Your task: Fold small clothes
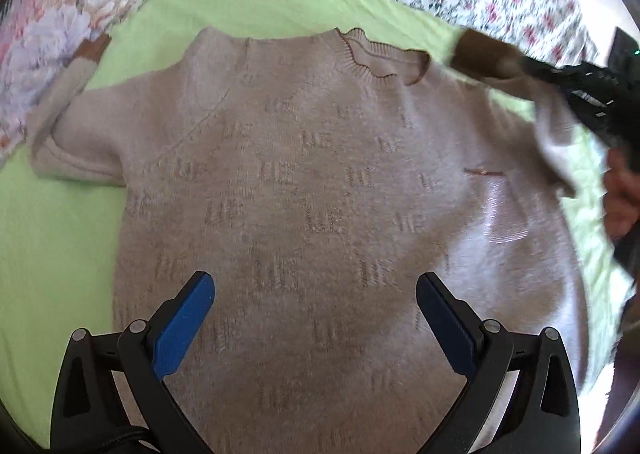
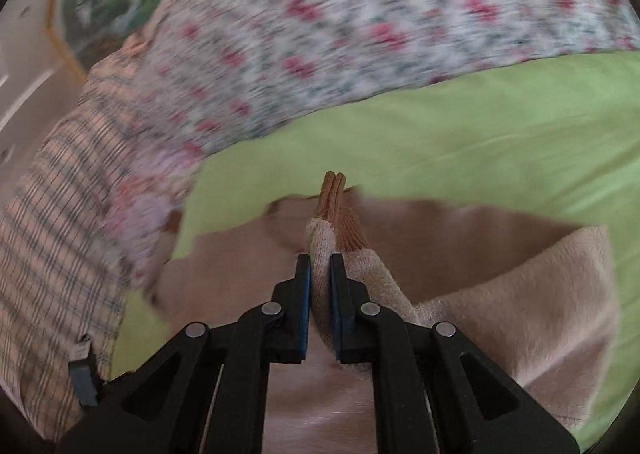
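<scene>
One beige knit sweater (image 1: 312, 182) lies front-up and spread flat on a lime-green sheet (image 1: 60, 238) covering the bed, its ribbed neckline (image 1: 380, 54) pointing away from the left wrist camera. The left gripper (image 1: 315, 294) hovers over the lower body of the sweater with its blue-padded fingers (image 1: 180, 326) spread wide and nothing between them. On the sweater's far side from that gripper, one sleeve (image 1: 68, 94) is bent upward, its brown cuff (image 1: 94, 48) reaching onto a pastel floral quilt (image 1: 48, 26).

The right gripper (image 2: 320, 266) has its fingers (image 2: 302, 294) drawn narrow and clamped on the other sleeve (image 2: 324, 250) just below its brown ribbed cuff (image 2: 340, 210), which sticks out past the fingertips. That sleeve is lifted off the bed and carried over the sweater's body; the fabric trailing from it drapes down to the right. In the left wrist view this gripper appears blurred at the right edge, near the sweater's shoulder. A rose-print fabric (image 2: 340, 14) lies beyond the green sheet, and a plaid cloth (image 2: 52, 234) sits at the left of the right wrist view.
</scene>
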`<state>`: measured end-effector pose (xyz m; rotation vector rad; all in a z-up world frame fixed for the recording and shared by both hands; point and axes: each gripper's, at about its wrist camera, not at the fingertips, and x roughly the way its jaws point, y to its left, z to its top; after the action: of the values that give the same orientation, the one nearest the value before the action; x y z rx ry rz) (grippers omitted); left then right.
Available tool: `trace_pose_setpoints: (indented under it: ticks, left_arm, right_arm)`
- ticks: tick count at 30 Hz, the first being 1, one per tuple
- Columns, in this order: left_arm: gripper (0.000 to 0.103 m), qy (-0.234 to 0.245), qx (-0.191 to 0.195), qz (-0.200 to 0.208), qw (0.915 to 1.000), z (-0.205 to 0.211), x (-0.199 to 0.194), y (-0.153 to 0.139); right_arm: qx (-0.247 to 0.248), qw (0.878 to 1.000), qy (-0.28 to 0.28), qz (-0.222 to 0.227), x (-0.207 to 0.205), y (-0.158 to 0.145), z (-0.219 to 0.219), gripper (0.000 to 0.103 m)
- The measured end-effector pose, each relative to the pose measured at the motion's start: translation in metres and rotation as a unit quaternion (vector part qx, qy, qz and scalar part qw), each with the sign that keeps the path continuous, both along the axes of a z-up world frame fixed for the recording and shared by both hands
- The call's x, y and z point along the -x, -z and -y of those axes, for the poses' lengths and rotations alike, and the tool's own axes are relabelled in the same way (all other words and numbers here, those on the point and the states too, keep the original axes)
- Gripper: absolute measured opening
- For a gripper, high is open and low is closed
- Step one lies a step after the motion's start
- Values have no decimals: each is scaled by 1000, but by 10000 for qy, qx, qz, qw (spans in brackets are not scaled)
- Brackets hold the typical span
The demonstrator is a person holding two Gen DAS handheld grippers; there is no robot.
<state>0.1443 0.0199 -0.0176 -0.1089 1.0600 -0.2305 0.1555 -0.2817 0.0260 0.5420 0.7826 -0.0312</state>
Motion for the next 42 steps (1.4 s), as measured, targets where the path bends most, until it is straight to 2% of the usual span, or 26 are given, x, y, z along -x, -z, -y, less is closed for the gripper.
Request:
trace_pose_setpoints:
  ticks: [4,8,11,12,13,14,18,22,25,26,27,28,29,30,33,35,37,38,39,40,41,42]
  left_arm:
    - [101,-47,438,-75,9990,-20,0,0]
    - [101,-146,686,-97,9975,-35,-3,1]
    - [101,-132,863,-136,9961,-39,-10,3]
    - [101,-87,918,-131,9957,-38,-14,3]
    - [101,-21,967,-125,9952,-36,-18,3]
    - [101,64,1018,-128,9947,-32,-25,3]
    - [101,292,1204,-158,9922,-18,-58,7]
    - [101,369,1693,-428,9839,-4,-109,23]
    - [99,447,1777,-312,9826,7,-140,26]
    - [93,466,1770,-246,9828,11,-148,25]
    - [60,516,1788,-130,9825,14,-152,23]
    - [31,584,1794,-97,9820,16,-155,22]
    - [9,650,1810,-168,9812,17,-155,22]
    - [8,577,1818,-83,9816,13,-150,18]
    - [8,183,1648,608,9843,-14,-114,-6]
    - [9,17,1943,708,9784,-40,-94,-8]
    - [13,72,2126,629,9751,-53,-82,-1]
    - [23,113,2164,558,9746,-56,-79,5]
    - [40,135,2228,429,9738,-59,-78,13]
    - [52,148,2318,304,9722,-61,-79,19]
    - [71,161,2439,147,9695,-62,-84,26]
    - [75,197,2527,54,9673,-62,-86,30]
  right_arm:
    - [-259,9982,-525,-140,-28,24,-50,10]
    - [-365,9947,-805,-527,-43,57,-83,10]
    - [-549,9914,-908,-769,-43,73,-88,15]
    - [-662,9902,-911,-825,-39,78,-87,29]
    - [-710,9903,-885,-797,-34,78,-84,41]
    - [-706,9914,-834,-719,-26,76,-80,42]
    - [-604,9951,-479,-616,0,63,-59,42]
    - [-348,9971,206,-645,45,48,-37,42]
    - [-414,9955,638,-566,73,39,-25,42]
    - [-422,9943,813,-552,83,37,-19,43]
    - [-426,9935,909,-536,90,36,-16,43]
    - [-426,9927,1000,-523,95,34,-13,43]
    - [-435,9917,1107,-498,102,33,-10,43]
    - [-446,9911,1160,-475,106,32,-7,43]
    - [-431,9895,1319,-399,117,28,-1,43]
    - [-364,9890,1383,-374,120,26,2,43]
    - [-339,9886,1415,-391,123,26,5,43]
    - [-333,9885,1424,-390,122,26,5,43]
    - [-321,9886,1422,-386,122,25,5,43]
    - [-307,9889,1399,-382,122,24,4,43]
    - [-276,9894,1374,-379,121,23,2,43]
    - [-253,9896,1365,-382,121,22,2,43]
